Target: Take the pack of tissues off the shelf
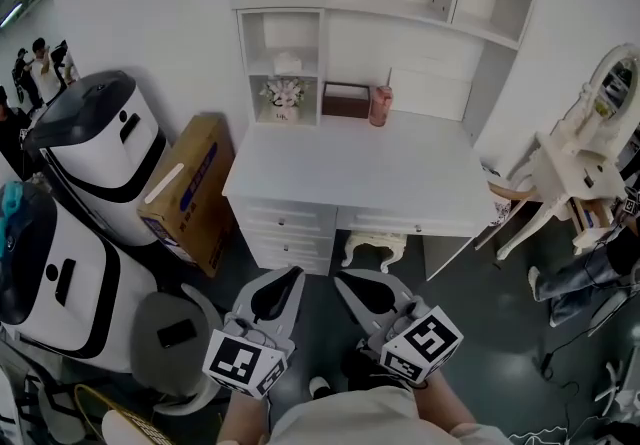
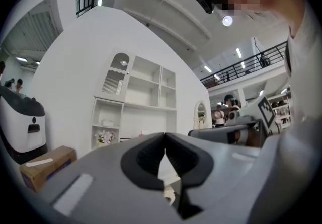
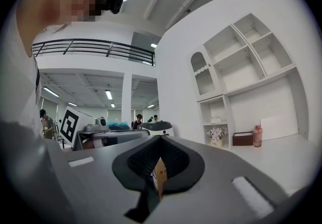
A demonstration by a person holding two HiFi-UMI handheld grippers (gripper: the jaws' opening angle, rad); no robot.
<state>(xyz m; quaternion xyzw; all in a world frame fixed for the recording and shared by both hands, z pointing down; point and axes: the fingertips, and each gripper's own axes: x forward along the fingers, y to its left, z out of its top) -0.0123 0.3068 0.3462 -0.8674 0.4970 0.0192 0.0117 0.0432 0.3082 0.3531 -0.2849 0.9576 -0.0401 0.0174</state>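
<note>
- Counter (image 1: 360,173) is showing a smooth white painted finish, faintly glossy.
- Box (image 1: 190,195) is looking like matt brown cardboard.
- Left gripper (image 2: 164,135) and right gripper (image 3: 160,140) are showing matt grey plastic, with ribbed black pads (image 2: 147,160).
- Floor (image 1: 480,333) is reading dark and smooth.

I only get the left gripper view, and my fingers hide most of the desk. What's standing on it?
Observer: A brown box and a pink bottle stand at the back of the desk, just right of the flowers.
Operator: Is anything in the other one?
Observer: No, the right gripper has its fingers shut on nothing.
Operator: Are we at the desk yet?
Observer: Not yet; the head view shows the left gripper and the right one over the dark floor, short of the drawers.
</note>
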